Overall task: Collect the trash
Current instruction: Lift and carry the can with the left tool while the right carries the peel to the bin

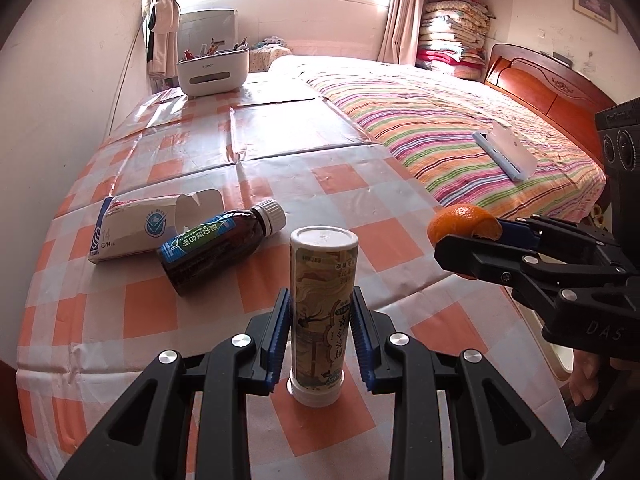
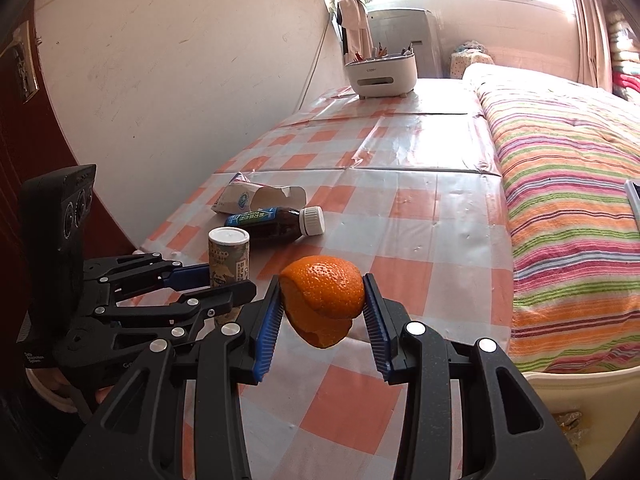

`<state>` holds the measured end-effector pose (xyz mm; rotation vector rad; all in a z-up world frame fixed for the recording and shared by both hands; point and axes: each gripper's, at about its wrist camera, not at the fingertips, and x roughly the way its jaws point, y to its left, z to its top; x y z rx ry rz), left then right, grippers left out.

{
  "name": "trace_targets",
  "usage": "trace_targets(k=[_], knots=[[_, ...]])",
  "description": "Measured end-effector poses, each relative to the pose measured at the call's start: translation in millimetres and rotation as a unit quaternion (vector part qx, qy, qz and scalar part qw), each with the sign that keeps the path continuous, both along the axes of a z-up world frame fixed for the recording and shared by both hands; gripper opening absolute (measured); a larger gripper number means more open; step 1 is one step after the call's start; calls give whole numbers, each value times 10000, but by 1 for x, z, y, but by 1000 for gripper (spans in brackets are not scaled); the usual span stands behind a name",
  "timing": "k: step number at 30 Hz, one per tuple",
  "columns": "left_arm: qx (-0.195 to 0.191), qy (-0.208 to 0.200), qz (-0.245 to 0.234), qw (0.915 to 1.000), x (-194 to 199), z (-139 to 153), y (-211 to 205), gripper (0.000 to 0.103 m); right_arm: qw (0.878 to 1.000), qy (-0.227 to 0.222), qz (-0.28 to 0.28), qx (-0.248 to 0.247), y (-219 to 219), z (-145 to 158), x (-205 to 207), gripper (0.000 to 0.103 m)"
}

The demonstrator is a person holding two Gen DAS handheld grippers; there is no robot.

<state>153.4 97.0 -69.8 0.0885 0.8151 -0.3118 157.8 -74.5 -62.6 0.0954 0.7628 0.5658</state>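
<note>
A tall printed cylindrical can (image 1: pixel 322 312) with a white lid stands upright on the checked tablecloth (image 1: pixel 360 184). My left gripper (image 1: pixel 320 308) is around the can, its blue pads against both sides. My right gripper (image 2: pixel 323 300) is shut on an orange peel (image 2: pixel 324 300) and holds it above the table; it also shows in the left wrist view (image 1: pixel 464 236). A brown medicine bottle (image 1: pixel 216 244) lies on its side next to an open white carton (image 1: pixel 148 224). In the right wrist view the can (image 2: pixel 229 260), bottle (image 2: pixel 280 222) and carton (image 2: pixel 260 198) sit ahead to the left.
A white desk organiser (image 1: pixel 212 70) with pens stands at the table's far end. A bed with a striped cover (image 1: pixel 460 136) adjoins the table on the right, a white device (image 1: pixel 506 154) on it. A cream bin rim (image 2: pixel 580 380) shows at lower right.
</note>
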Motion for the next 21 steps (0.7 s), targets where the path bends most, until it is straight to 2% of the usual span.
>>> trace_targets(k=[21], knots=[[-149, -236, -565, 9980, -11, 19, -61, 28, 9968, -304, -727, 164, -73, 18, -24, 38]])
